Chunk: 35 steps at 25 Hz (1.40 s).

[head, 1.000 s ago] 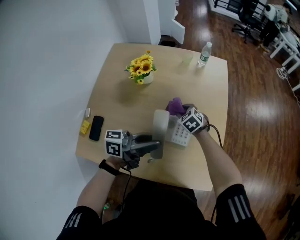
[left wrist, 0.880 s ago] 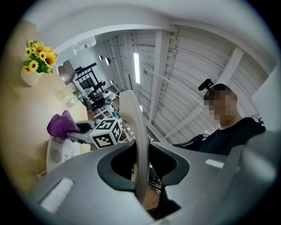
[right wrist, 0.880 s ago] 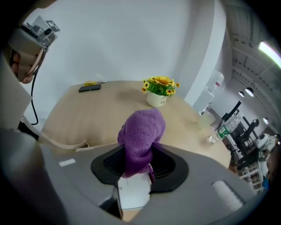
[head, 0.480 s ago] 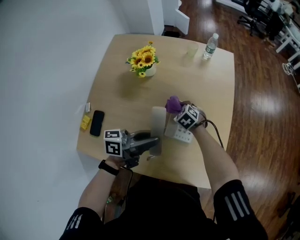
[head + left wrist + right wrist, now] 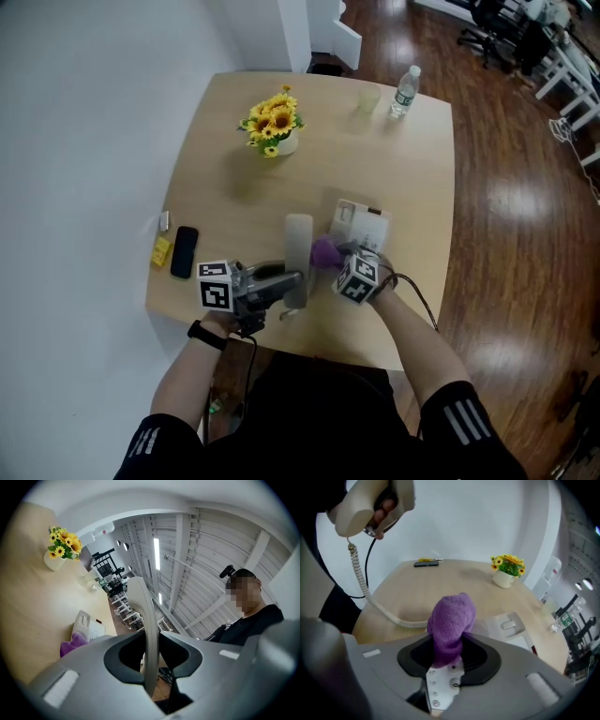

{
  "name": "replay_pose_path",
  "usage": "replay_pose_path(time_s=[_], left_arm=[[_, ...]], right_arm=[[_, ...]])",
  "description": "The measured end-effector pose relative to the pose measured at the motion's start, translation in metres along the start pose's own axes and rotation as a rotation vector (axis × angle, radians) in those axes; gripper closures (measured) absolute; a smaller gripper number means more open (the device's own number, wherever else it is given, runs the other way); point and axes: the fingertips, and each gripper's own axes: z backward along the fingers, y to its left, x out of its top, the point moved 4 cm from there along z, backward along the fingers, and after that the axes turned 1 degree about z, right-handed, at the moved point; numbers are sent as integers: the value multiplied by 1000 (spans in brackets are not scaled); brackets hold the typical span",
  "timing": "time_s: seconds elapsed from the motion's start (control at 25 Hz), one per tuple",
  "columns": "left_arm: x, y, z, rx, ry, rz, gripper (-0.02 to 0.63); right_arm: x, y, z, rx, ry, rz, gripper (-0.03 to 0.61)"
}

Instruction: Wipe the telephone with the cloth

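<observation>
My left gripper (image 5: 291, 280) is shut on the pale handset (image 5: 298, 246), which it holds above the near part of the wooden table (image 5: 412, 187). In the left gripper view the handset (image 5: 148, 630) stands edge-on between the jaws. My right gripper (image 5: 336, 261) is shut on a purple cloth (image 5: 325, 251), right beside the handset. The cloth (image 5: 451, 620) bulges up out of the jaws. The white telephone base (image 5: 362, 223) lies on the table just beyond the cloth. The coiled cord (image 5: 370, 597) hangs from the handset (image 5: 370, 503).
A pot of sunflowers (image 5: 272, 127) stands at the far left of the table. A water bottle (image 5: 405, 91) and a clear cup (image 5: 367, 98) are at the far edge. A black mobile phone (image 5: 184, 251) and a yellow item (image 5: 161, 251) lie near the left edge.
My right gripper has carried the cloth off the telephone base, toward me and left, up beside the handset. The left gripper still holds the handset in about the same spot.
</observation>
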Motion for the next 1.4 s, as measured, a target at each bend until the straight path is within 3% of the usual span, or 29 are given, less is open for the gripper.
replay_pose_path(time_s=[0.16,0.32,0.6,0.8,0.92,1.16,1.4], left_arm=[[0,4,2,15,9,5,526],[-1,9,1,26,22,8,526],[-3,27,-8,79,50,39,526],[-5,54,-26,125,99,59,526],[-3,74,-44,119,122,103,526],[-17,120,-74,139,201,225,525],[-39,158,-89,170,279,258,525]], right_arm=[[-7,38,-7,31,30,61,440],[-10,44,-4,45,26,-12,440],[-17,78,18,211,-1,-75,440],[-28,81,67,150,-186,-322,439],[-51,68,95,99,-238,-456,438],[-86,36,141,-35,-286,-569,437],[-99,24,161,-92,-320,-651,436]])
